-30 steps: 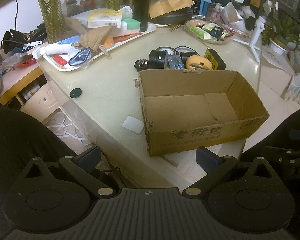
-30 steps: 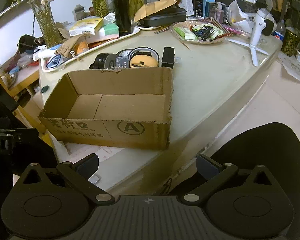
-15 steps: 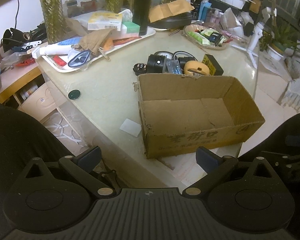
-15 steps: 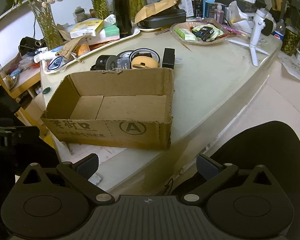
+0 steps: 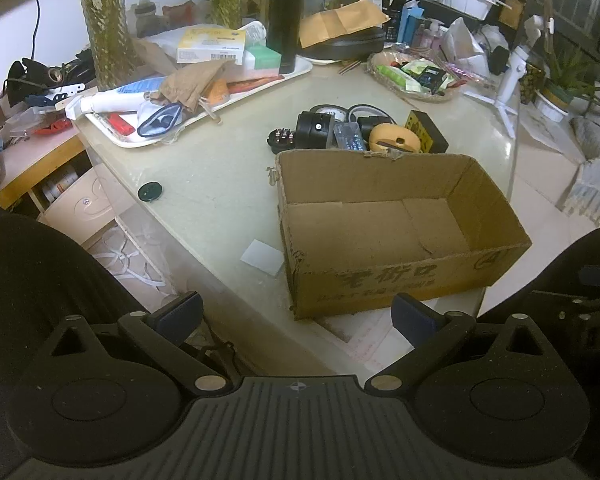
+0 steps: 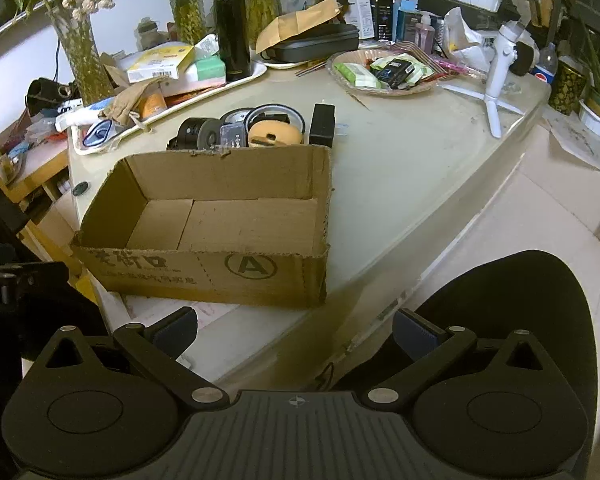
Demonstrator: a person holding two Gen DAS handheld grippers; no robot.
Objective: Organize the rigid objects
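Observation:
An open, empty cardboard box [image 5: 396, 220] [image 6: 220, 224] stands near the front edge of the pale table [image 5: 212, 184] [image 6: 412, 168]. Behind its far wall lies a cluster of small rigid objects: a black cylinder [image 5: 315, 130] [image 6: 198, 132], a clear case [image 5: 348, 136], an orange rounded piece [image 5: 394, 140] [image 6: 274, 133] and a black block [image 5: 426, 132] [image 6: 323, 124]. My left gripper [image 5: 298, 316] hangs open in front of the box's left corner, off the table edge. My right gripper [image 6: 296, 328] is open too, low before the box's right corner. Neither holds anything.
A white tray [image 5: 204, 116] [image 6: 204, 92] piled with boxes, a tube and a black flask [image 5: 285, 16] [image 6: 232, 24] fills the back left. A basket of packets [image 5: 416, 76] [image 6: 380, 70] and a white tripod [image 5: 508, 76] [image 6: 496, 80] stand at the back right. A dark round cap [image 5: 149, 191] lies left.
Both grippers have drifted slightly back and up, so the box sits a little farther away in each view. Nothing on the table has moved.

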